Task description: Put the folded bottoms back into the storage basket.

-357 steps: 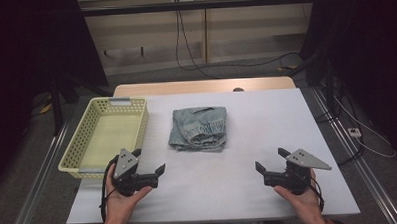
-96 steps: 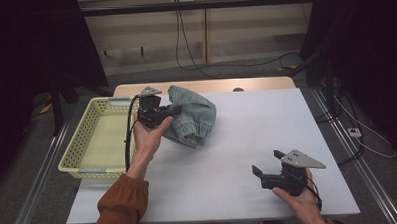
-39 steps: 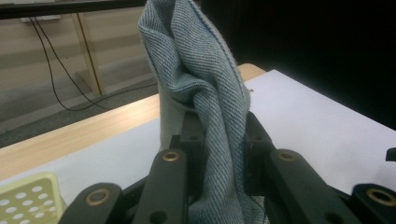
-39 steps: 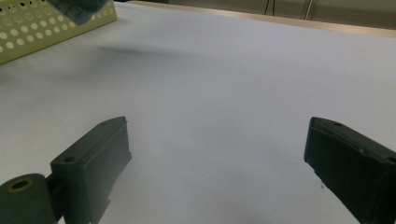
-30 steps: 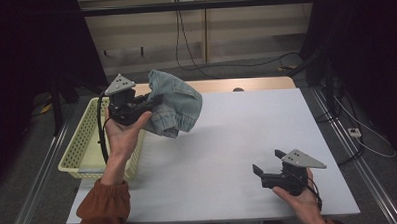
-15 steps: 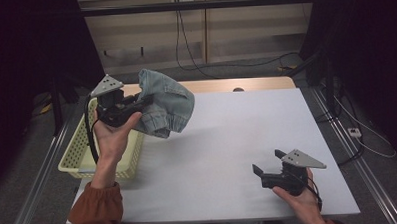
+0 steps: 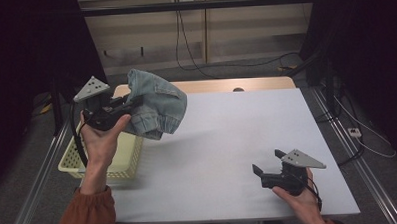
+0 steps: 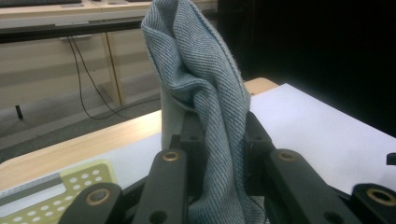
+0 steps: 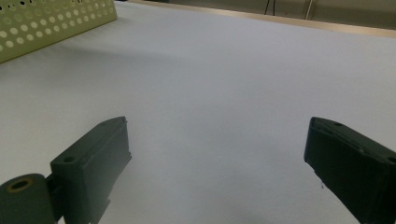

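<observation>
**Left gripper carrying denim over basket, right idle**

High view: left gripper (image 7: pixel 117 108) is clamped on a folded piece of denim clothing (image 7: pixel 156 109), held up in the air at about 10 o'clock of the table (image 7: pixel 247 135). The cloth hangs off the jaws toward 3 o'clock, clear of the tabletop. Yellow-green basket (image 7: pixel 119 164) sits directly below the left hand (image 7: pixel 101 141), at the table's 9 o'clock edge. What shows of its inside looks empty; the hand and cloth cover part of it. My read: the lift is high so the bundle clears the basket wall before going in. Right gripper (image 7: pixel 266 172) is parked at 5 o'clock, low by the table, well apart from the cloth.

Left gripper view: jaws pinch a thick fold of denim (image 8: pixel 205 93), which stands up between them. Gripping a fold keeps the bundle together. Basket corner (image 8: pixel 70 186) at 8 o'clock.

Right gripper view: jaws spread wide, nothing between them, bare table (image 9: pixel 224 84) ahead. Basket wall (image 9: pixel 51 23) at 11 o'clock.
</observation>
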The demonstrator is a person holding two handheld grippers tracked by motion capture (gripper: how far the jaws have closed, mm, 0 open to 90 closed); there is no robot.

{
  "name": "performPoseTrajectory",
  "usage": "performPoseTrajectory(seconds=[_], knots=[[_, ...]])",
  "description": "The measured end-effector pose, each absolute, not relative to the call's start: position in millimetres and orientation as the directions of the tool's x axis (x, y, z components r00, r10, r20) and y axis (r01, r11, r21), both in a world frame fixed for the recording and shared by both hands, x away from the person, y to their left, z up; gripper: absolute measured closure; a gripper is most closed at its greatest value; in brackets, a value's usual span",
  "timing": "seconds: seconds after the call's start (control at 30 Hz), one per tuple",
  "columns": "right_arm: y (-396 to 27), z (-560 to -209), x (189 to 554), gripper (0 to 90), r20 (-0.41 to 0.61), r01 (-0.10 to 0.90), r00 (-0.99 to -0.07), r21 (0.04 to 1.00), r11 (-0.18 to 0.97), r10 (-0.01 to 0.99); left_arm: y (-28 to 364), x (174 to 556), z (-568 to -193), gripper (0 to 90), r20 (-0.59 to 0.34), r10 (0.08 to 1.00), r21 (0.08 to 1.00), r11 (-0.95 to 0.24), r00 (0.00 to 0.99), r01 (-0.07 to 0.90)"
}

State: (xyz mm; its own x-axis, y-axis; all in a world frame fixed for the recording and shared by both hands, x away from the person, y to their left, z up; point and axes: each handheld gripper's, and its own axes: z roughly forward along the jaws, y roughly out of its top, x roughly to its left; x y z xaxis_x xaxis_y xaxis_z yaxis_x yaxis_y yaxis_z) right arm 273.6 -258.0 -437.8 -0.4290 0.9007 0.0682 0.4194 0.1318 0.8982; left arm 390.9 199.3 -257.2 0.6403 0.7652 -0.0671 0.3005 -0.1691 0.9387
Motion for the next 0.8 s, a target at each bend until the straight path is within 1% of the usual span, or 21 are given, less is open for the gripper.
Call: performPoseTrajectory(seconds=[0.5,0.8], knots=[[-257.5,-437.8,273.6,6.8,0.066,0.420,-0.431,0.897,0.135,0.900,216.2,381.4,-249.4,75.7,-0.049,0.781,0.940,-0.174,0.622,0.294],[-257.7,-437.2,272.5,6.7,0.068,0.414,-0.436,0.900,0.133,0.897,234.7,378.1,-247.1,75.7,-0.053,0.802,0.943,-0.155,0.595,0.294]])
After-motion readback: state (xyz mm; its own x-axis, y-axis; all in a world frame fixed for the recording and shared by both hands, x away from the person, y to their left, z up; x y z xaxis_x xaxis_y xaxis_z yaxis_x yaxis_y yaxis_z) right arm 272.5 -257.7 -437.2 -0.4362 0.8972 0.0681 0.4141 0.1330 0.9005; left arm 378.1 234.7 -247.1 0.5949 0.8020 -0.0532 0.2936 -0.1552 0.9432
